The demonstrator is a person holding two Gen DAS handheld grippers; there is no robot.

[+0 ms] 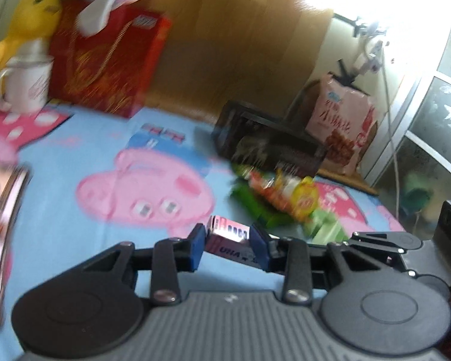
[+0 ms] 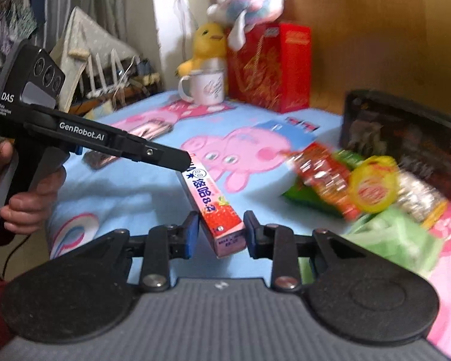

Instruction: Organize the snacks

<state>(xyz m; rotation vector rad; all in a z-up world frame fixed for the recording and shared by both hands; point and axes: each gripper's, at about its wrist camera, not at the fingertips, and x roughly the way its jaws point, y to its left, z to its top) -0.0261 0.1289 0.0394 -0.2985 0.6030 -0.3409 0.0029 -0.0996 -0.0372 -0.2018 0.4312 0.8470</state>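
A long pink candy box point(image 2: 216, 207) with a strawberry print hangs just above the blue cartoon-pig cloth point(image 2: 129, 192). My right gripper point(image 2: 221, 234) has its blue pads against both sides of the box's near end. My left gripper point(image 2: 185, 165), held in a person's hand, clamps the far end. In the left wrist view that gripper point(image 1: 228, 245) is shut on the box's end point(image 1: 230, 234). A loose pile of snack packets point(image 2: 345, 183) lies to the right, also seen as snack packets point(image 1: 281, 194).
A dark open box point(image 2: 406, 138) stands behind the pile, with a pink snack bag point(image 1: 342, 126) beyond it. At the back are a red gift bag point(image 2: 270, 66), a white mug point(image 2: 206, 85) and a yellow plush chick point(image 2: 207, 45). A round tin point(image 1: 3, 225) sits far left.
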